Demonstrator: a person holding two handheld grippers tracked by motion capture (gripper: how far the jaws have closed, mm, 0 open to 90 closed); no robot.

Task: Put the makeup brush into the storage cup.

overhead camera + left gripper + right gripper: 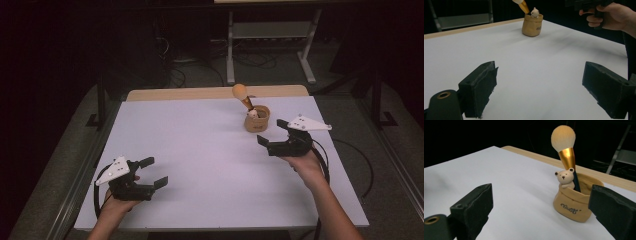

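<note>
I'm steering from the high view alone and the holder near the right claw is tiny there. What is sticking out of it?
Observer: A makeup brush with a pale fluffy head and gold ferrule stands head-up in the tan holder, leaning.
Operator: And the small white thing at its rim?
Observer: A little bear figure peeking over the edge, beside the brush handle.
Operator: Any marking on the holder?
Observer: Dark script lettering on its front; I cannot read it.
Operator: Is the right claw lined up?
Observer: Its jaws are open, and the holder sits near the right jaw, not centred.
</note>
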